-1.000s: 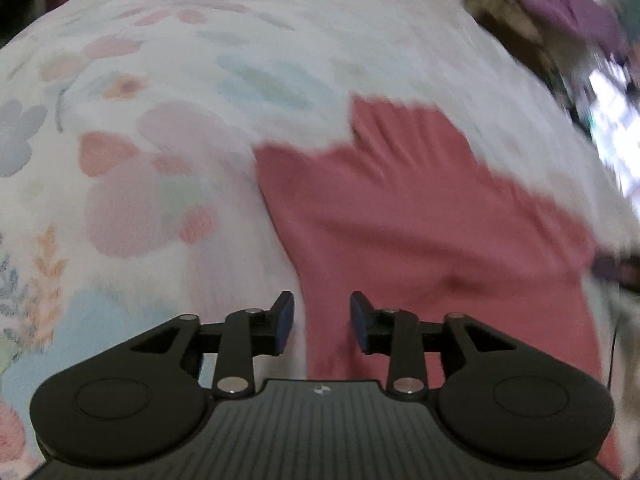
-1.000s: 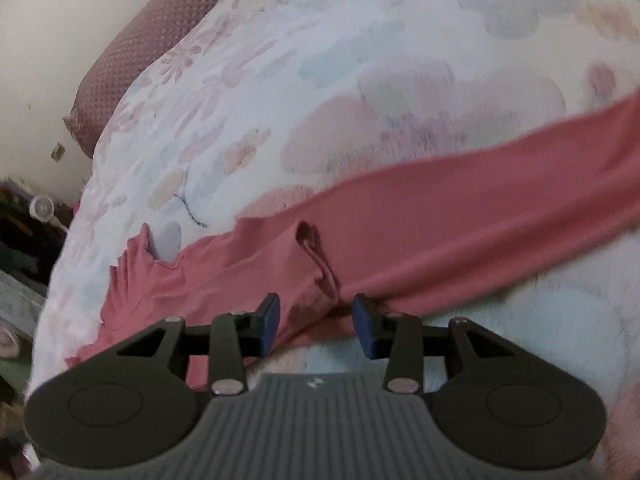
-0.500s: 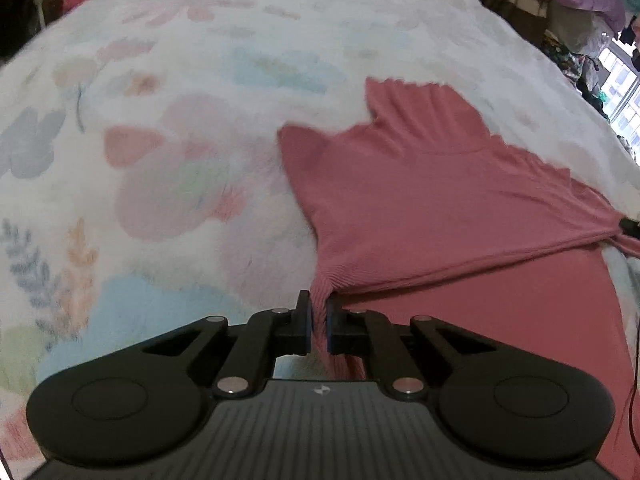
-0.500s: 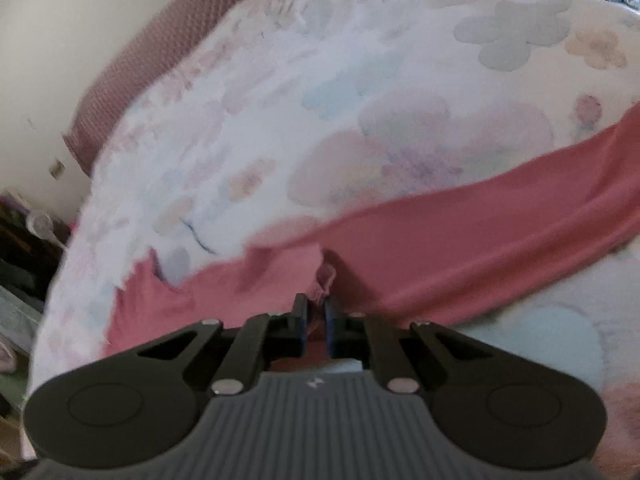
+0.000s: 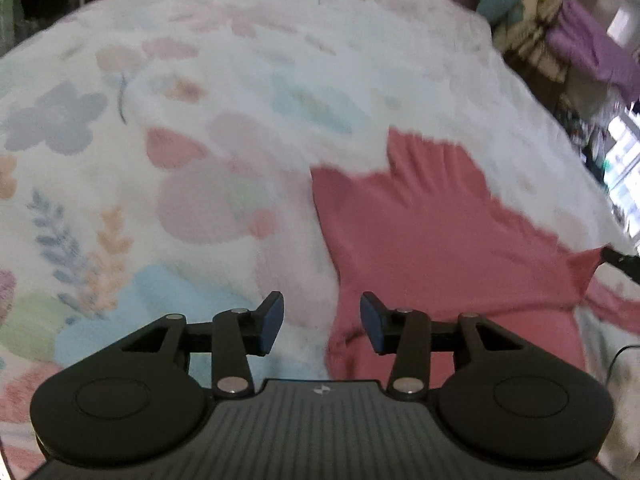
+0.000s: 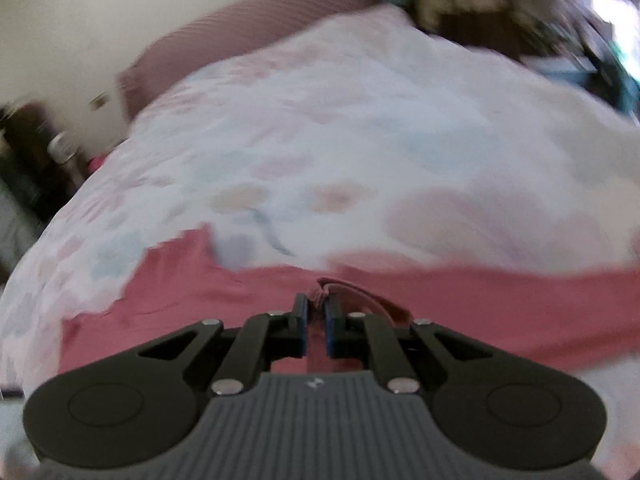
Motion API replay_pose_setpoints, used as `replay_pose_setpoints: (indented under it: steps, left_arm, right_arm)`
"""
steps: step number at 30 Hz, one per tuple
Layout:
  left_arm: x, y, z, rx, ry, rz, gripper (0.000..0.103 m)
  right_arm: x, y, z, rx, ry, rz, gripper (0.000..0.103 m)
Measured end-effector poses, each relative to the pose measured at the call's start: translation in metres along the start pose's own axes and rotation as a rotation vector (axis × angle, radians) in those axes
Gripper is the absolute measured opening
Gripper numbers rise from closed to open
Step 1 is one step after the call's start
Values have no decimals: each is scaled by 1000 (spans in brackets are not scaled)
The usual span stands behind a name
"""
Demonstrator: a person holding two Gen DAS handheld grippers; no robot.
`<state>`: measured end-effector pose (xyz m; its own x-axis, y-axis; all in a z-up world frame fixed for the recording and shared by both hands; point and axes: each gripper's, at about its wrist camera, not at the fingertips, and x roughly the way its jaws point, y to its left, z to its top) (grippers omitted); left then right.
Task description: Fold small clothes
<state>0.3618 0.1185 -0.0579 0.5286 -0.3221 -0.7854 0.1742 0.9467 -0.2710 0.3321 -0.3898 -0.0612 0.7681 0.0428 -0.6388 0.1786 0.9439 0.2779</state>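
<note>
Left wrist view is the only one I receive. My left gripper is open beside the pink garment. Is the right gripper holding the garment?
Observer: Yes. The right gripper is shut on a bunched fold of the pink garment.
Operator: Where on the garment is this fold?
Observer: At its near edge, about midway along the pink band across the floral blanket.
Operator: What is behind the bed on that side?
Observer: A mauve pillow against a pale wall.

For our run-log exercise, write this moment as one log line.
left gripper: open, empty | right gripper: shut on pink garment | garment on floral bedspread
</note>
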Motion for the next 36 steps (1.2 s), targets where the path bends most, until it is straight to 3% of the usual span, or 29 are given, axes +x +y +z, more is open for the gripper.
replay_pose_setpoints:
  steps: [4,7,9,12,13,16,20,23,27,31,33,36]
  left_arm:
    - [-10,0,8,-1,-40,10,56]
    - [-7,-4,8,10,-43,20,56]
    - [-4,-5,7,15,-34,19,56]
    - [0,-6,3,30,-22,22,56]
    - [2,-5,2,31,-18,24,57]
    - [9,-5,0,28,-6,32,57]
    - [16,-7,0,22,-1,31,57]
    - [22,-10,0,22,7,40,57]
    - [21,-10,0,19,12,45,57]
    - [20,-6,1,15,18,63,57]
    - [19,-4,0,8,23,69,57]
    - [14,-3,-1,8,18,77,57]
  right_arm:
    - [18,62,-9,-152,27,74,3]
    - [42,94,-35,-212,114,137,4]
    - [55,106,-55,-242,183,163,15]
    - [50,110,-66,-272,190,179,32]
    - [44,107,-64,-258,190,203,33]
    - [27,92,-53,-201,175,234,33]
    - [17,65,-36,-167,141,138,33]
    - [25,45,-25,-151,155,52,14]
    - [55,48,-17,-300,205,-23,10]
    - [79,66,-17,-403,248,37,10]
    - [83,82,-17,-450,228,62,10]
    - [81,96,-8,-412,161,145,11]
